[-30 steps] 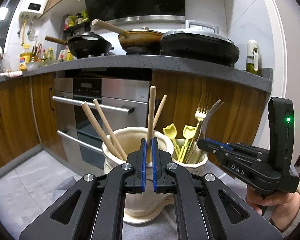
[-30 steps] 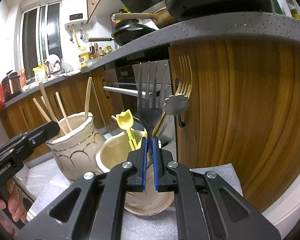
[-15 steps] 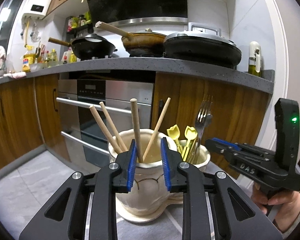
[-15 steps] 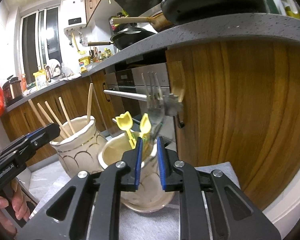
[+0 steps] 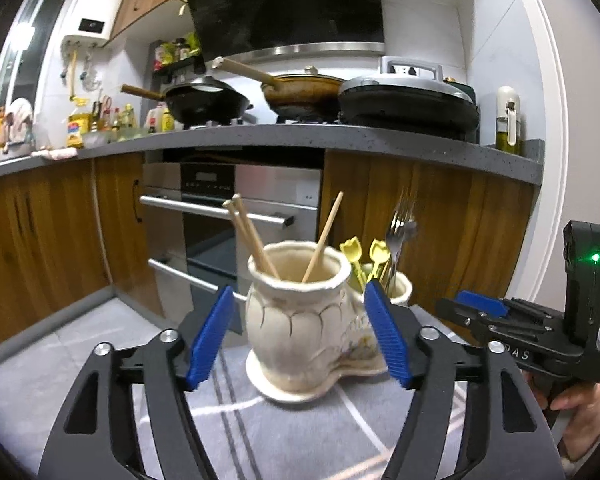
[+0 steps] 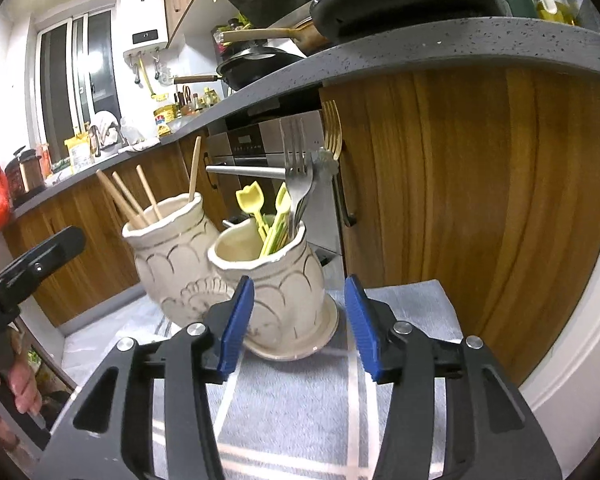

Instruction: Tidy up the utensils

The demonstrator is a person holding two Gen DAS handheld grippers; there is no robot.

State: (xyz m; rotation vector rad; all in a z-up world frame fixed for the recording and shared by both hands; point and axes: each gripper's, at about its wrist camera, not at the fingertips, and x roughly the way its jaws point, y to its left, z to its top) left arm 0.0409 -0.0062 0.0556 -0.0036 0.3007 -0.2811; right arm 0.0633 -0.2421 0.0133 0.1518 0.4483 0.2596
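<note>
A cream double ceramic holder stands on a grey striped cloth (image 5: 300, 432). Its left jar (image 5: 296, 312) (image 6: 172, 256) holds several wooden chopsticks (image 5: 252, 236) (image 6: 128, 200). Its right jar (image 6: 276, 280) (image 5: 400, 288) holds yellow tulip-topped utensils (image 6: 254, 200) (image 5: 352, 250) and forks (image 6: 300, 176) (image 5: 398, 224). My left gripper (image 5: 300, 338) is open and empty, drawn back in front of the left jar. My right gripper (image 6: 298, 322) is open and empty, in front of the right jar. It also shows at the right of the left wrist view (image 5: 476, 312).
Wooden cabinets (image 6: 460, 208) and a steel oven (image 5: 228, 216) stand close behind the holder. A grey countertop (image 5: 300, 140) above carries pans. The cloth's right edge (image 6: 448, 304) lies near the cabinet.
Both grippers opened wide and drew back. The left one let go of a chopstick into the left jar. The right one let go of a fork into the right jar.
</note>
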